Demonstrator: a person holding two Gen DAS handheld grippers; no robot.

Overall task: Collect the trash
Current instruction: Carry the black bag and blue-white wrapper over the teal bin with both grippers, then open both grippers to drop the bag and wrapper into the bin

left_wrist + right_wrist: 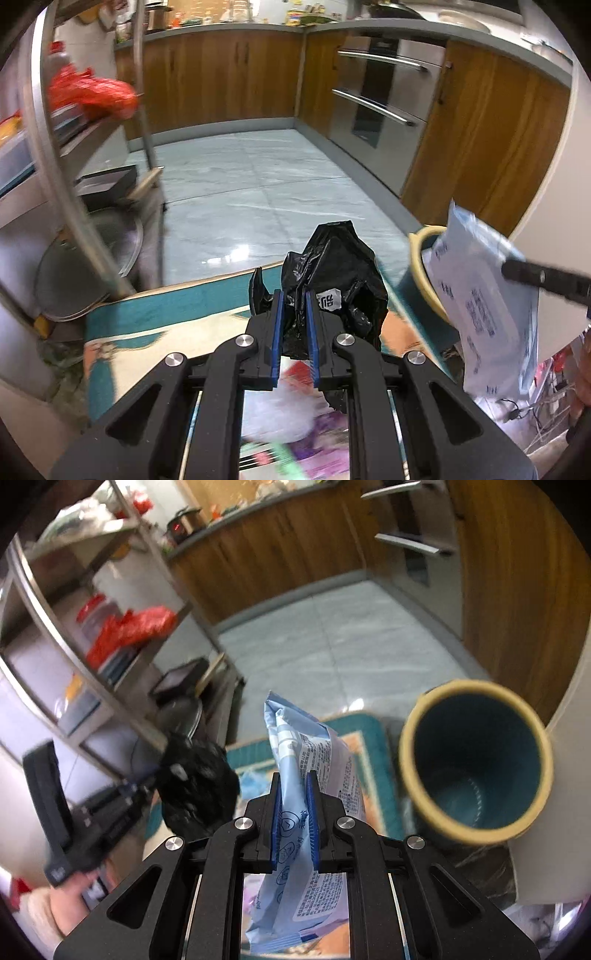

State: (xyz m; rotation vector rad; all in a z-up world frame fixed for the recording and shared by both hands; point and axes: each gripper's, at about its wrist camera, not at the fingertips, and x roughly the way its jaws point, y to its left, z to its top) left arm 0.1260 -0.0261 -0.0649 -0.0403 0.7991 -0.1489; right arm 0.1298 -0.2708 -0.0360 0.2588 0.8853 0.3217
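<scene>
My left gripper (294,300) is shut on a crumpled black plastic bag (334,275), held up over a teal patterned mat (155,314). The same black bag (197,784) shows blurred at the left of the right wrist view, with the left gripper's dark body below it. My right gripper (294,784) is shut on a pale blue printed wrapper (314,760), lifted off the floor. That wrapper (484,302) hangs at the right of the left wrist view. A teal bin with a cream rim (476,760) stands open to the right of the wrapper; its rim (421,266) peeks out behind the wrapper.
A metal shelf rack (55,155) with a red bag (92,94) and pans stands at the left. Wooden cabinets (221,77) and a steel oven front (384,107) line the far side, beyond pale floor tiles (258,192). More wrappers (295,424) lie on the mat below my left gripper.
</scene>
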